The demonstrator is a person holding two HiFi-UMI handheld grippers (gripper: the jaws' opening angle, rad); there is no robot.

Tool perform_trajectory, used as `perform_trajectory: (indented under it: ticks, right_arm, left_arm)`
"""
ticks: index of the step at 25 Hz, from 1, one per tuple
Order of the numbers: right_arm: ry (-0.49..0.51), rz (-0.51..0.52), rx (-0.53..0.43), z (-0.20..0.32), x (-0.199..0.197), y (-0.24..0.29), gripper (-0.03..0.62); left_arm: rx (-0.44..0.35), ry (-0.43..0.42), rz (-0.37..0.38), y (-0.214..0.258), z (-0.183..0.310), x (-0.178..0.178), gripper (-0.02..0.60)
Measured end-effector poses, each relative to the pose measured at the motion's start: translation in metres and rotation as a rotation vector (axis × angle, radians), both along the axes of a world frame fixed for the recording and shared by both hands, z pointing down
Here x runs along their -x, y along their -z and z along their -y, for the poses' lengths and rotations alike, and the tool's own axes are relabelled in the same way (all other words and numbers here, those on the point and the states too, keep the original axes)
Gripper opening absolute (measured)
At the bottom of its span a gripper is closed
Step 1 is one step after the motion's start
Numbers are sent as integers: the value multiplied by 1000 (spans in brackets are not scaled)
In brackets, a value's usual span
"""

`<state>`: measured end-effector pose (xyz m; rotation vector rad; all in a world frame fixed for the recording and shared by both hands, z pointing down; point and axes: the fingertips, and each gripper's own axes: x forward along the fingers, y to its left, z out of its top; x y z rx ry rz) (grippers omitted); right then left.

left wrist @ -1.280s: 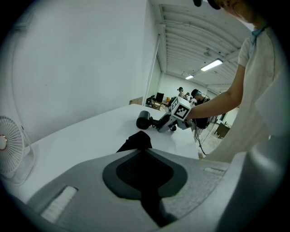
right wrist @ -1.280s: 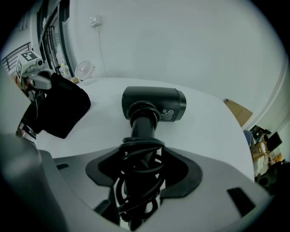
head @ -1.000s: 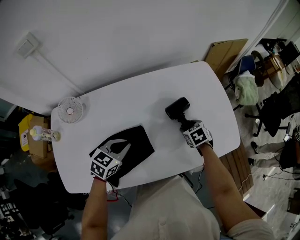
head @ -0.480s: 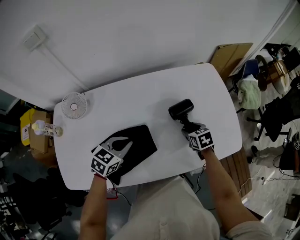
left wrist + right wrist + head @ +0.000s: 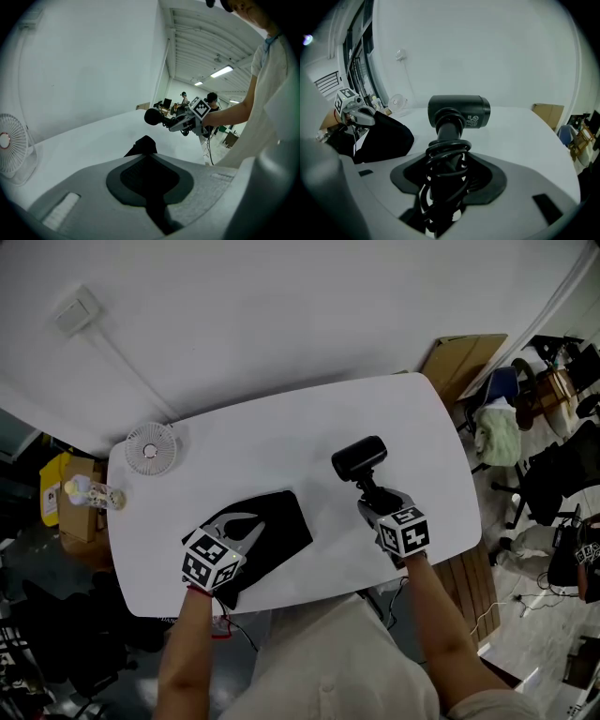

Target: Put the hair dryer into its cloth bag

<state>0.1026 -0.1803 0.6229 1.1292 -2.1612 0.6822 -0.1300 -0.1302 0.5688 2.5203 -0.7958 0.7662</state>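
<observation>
showing hair dryer (image 5: 459, 111) label (image 5: 474, 119), print too small

The tabletop (image 5: 281, 442) is white and plain, a wide oblong with rounded corners. A small round fan (image 5: 150, 447) with a wire grille stands at the far left corner, just inside the rim. A black cloth bag (image 5: 272, 531) lies flat near the front edge, left of the middle. It is skewed, so one corner points toward the tabletop's centre. Whether its near end reaches the front edge cannot be told. Fan and bag are well apart, with white surface between them.
</observation>
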Motion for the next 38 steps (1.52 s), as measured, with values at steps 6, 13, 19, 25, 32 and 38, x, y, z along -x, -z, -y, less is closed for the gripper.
perform_trajectory:
  ticks: [6, 13, 19, 25, 32, 38]
  right_arm:
    - [65, 1, -33, -3, 12, 19, 227]
    - [140, -49, -43, -8, 27, 22, 227]
    - [196, -90, -36, -21, 44, 10, 227]
    - [258, -116, -27, -37, 62, 0, 227]
    - [313, -136, -27, -56, 77, 3, 227]
    - [338, -147, -50, -67, 84, 11, 227]
  left_arm:
    - [-4, 5, -4, 1, 1, 0, 20]
    - [9, 18, -21, 1, 4, 1, 20]
    - [19, 35, -46, 2, 7, 2, 20]
    - [22, 41, -59, 3, 6, 1, 20]
    - [14, 54, -95, 15, 0, -2, 20]
    - [8, 83, -134, 27, -4, 0, 20]
